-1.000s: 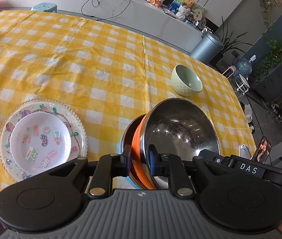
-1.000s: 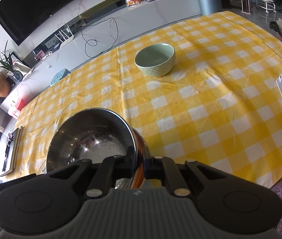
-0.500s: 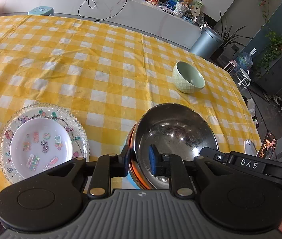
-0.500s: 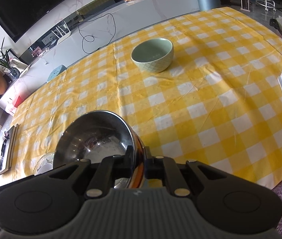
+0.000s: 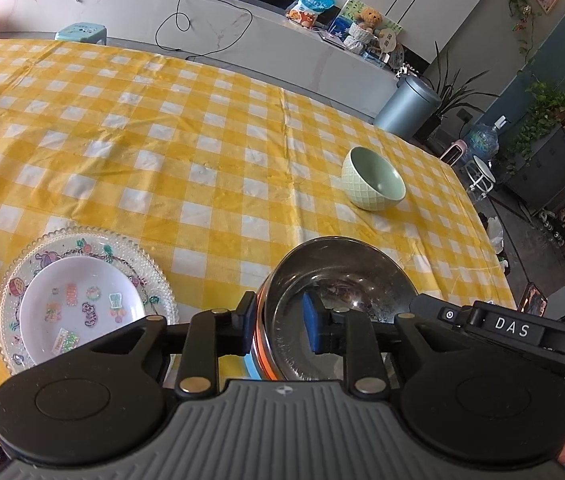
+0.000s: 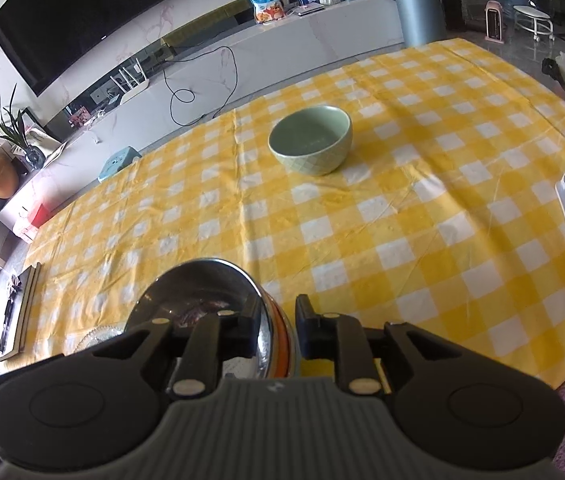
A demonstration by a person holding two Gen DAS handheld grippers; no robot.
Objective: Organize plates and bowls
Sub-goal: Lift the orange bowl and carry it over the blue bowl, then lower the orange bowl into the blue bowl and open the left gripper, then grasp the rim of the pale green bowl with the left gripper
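steel bowl (image 5: 338, 280) shiny, nested in orange-rimmed bowl (image 5: 260, 344), rim between jaws of both grippers. left gripper (image 5: 278, 330) and right gripper (image 6: 276, 330) just opening, pads clear of rim. green bowl (image 5: 374, 184) well ahead; patterned plates (image 5: 78, 300) left of left gripper.

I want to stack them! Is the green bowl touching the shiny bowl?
Apart. The right wrist view shows checked cloth between the green bowl and the shiny bowl.
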